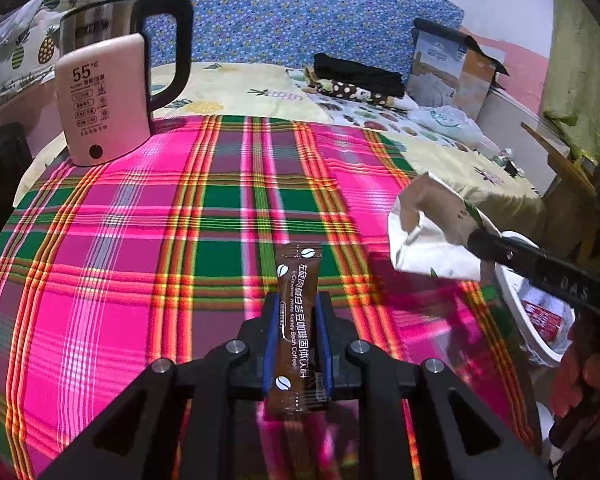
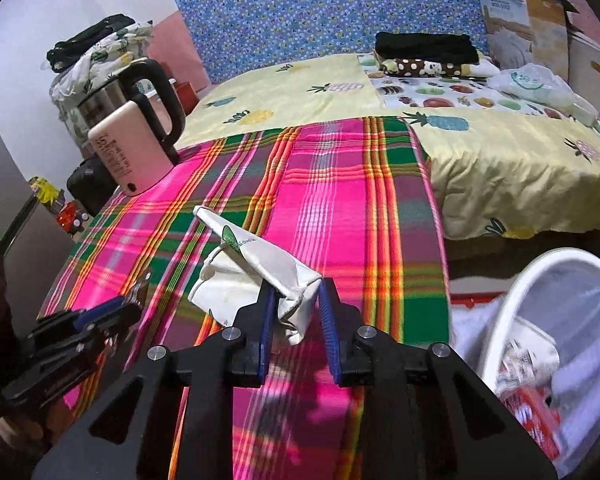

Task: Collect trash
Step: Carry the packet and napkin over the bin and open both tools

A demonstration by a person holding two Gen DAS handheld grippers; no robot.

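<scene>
Left gripper (image 1: 298, 340) clamped on coffee sachet (image 1: 299, 320). Right gripper (image 2: 298, 320) pinches crumpled white wrapper (image 2: 256, 280) by corner; I fear slip before bin (image 2: 512, 312).

My view takes in a bed under a yellow pineapple-print sheet (image 2: 300, 84), a pink-and-green plaid cloth (image 1: 140, 240) over its near end, a blue floral panel (image 1: 284, 8) behind, a pale wall (image 2: 40, 12) beyond.
</scene>
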